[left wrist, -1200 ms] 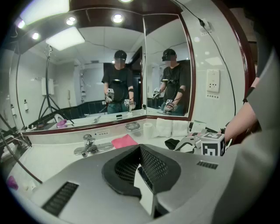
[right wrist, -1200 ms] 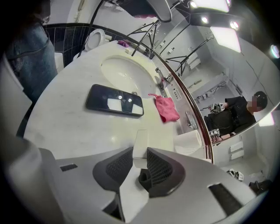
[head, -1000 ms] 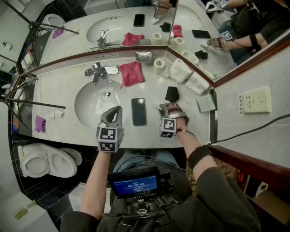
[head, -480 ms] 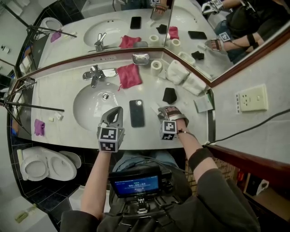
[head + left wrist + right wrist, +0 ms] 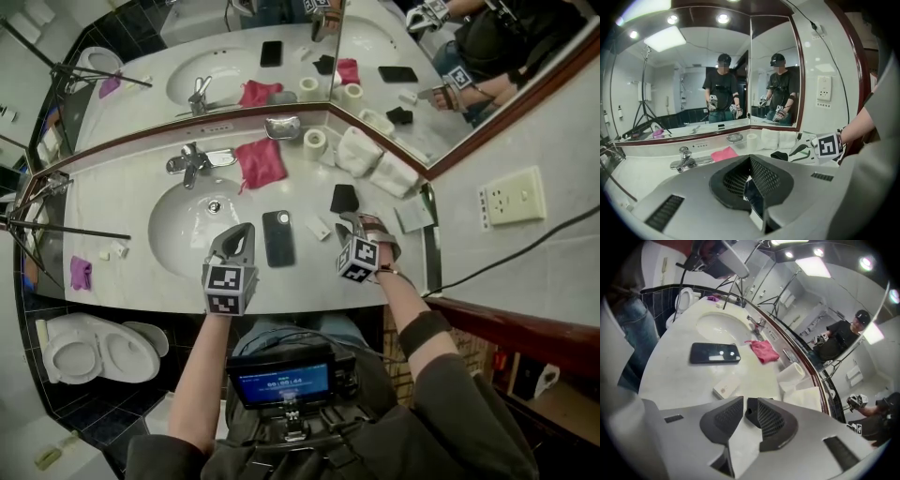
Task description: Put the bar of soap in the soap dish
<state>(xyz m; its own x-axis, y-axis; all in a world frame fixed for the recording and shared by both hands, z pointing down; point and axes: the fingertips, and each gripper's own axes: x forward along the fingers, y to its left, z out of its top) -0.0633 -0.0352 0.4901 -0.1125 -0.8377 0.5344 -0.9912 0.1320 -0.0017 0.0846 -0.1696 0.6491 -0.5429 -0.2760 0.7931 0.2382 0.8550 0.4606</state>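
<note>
Where the bar of soap (image 5: pixel 321 228) (image 5: pixel 725 389) lies: flat on the desk (image 5: pixel 122 202), a small pale block between the phone (image 5: pixel 277 237) (image 5: pixel 715 353) and the right gripper (image 5: pixel 349 221) (image 5: pixel 746 404), touched by neither.
Soap dish (image 5: pixel 282 127) (image 5: pixel 734 137): a metal dish at the back of the desk against the mirror ledge, well apart from the soap.
Right gripper: just to the right of the soap, angled down at the desk.
Right fingers: they have just been closing and stand slightly apart, with a narrow gap and nothing pinched in it; a black object (image 5: pixel 343 198) shows on the desk just beyond their tips.
Left gripper (image 5: pixel 242 230) (image 5: pixel 750 161): above the front part of the desk, at the near right rim of the basin (image 5: pixel 183 225), just left of the phone.
Left fingers: closed together, gripping nothing.
Phone: dark, lying flat, lengthwise front to back, between the two grippers.
Pink cloth (image 5: pixel 260 161) (image 5: pixel 723 153) (image 5: pixel 763 350): crumpled behind the basin, right of the tap (image 5: pixel 192 161), below the soap dish in the head view.
Paper roll (image 5: pixel 315 142): upright, just right of the soap dish.
White towels (image 5: pixel 375 161): folded, near the corner where the two mirrors meet.
</note>
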